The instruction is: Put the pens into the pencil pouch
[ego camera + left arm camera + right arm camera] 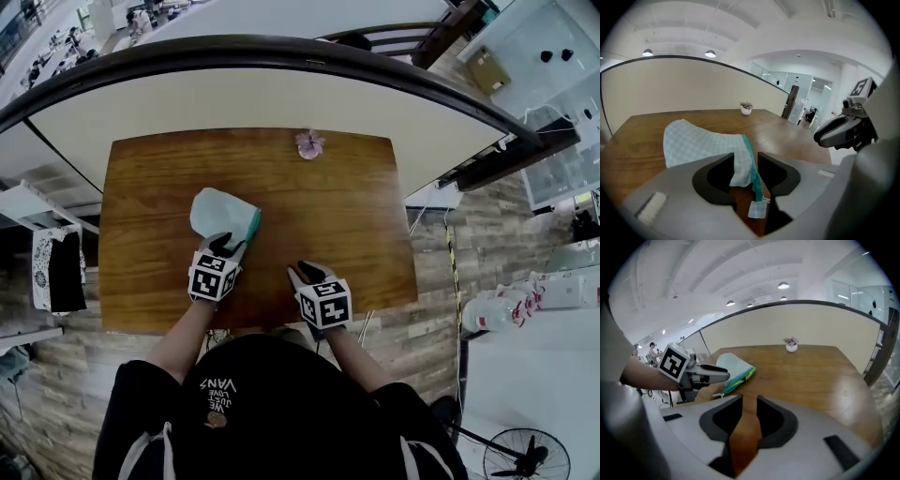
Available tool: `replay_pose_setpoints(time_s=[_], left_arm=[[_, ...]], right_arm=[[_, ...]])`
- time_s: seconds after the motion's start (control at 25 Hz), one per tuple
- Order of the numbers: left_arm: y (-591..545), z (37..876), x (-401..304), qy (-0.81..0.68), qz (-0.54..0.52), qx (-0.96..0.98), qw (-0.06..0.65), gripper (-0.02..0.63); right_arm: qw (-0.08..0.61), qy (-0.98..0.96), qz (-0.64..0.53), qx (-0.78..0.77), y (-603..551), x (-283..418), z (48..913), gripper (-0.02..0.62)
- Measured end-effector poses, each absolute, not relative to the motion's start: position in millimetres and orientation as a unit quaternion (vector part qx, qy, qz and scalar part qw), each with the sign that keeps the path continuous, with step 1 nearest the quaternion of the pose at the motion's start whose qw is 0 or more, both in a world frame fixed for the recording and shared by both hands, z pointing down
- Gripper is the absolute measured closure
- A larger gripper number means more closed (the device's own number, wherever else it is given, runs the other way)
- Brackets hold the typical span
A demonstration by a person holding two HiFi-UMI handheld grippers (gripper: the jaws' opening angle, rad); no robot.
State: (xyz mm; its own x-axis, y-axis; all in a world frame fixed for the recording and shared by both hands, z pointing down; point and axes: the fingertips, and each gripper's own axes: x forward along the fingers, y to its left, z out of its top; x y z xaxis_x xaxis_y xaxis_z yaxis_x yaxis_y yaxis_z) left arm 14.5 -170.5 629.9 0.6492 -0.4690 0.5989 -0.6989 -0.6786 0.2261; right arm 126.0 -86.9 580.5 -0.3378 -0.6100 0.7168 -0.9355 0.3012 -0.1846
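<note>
A pale blue checked pencil pouch with a teal zip edge lies on the left part of the brown table. My left gripper is at its near end. In the left gripper view the pouch's near corner and zip edge sit between the jaws of this gripper; there is a gap on the right side, so it is open. A small pull tag hangs below. My right gripper is to the right of the pouch, open with only bare wood between its jaws. I see no loose pens.
A small white pot with a pinkish plant stands at the table's far edge. A curved cream counter runs behind the table. The wood floor lies to the right, with a fan at the bottom right.
</note>
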Motion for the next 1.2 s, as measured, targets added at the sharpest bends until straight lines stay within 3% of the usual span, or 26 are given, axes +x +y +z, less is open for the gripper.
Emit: replay_pose_setpoints(time_s=[0.8,1.2], left_arm=[[-148.6,529.4,-61.0,-0.369,0.167,0.898,0.174,0.463],[-124.5,513.0,-93.2,-0.350,0.167,0.910,0.149,0.477]], right_arm=[[0.191,-0.765,0.259,0.557,-107.3,80.3,533.9,0.509],[0.155,-0.759,0.227,0.590,-99.4,59.5,511.2,0.556]])
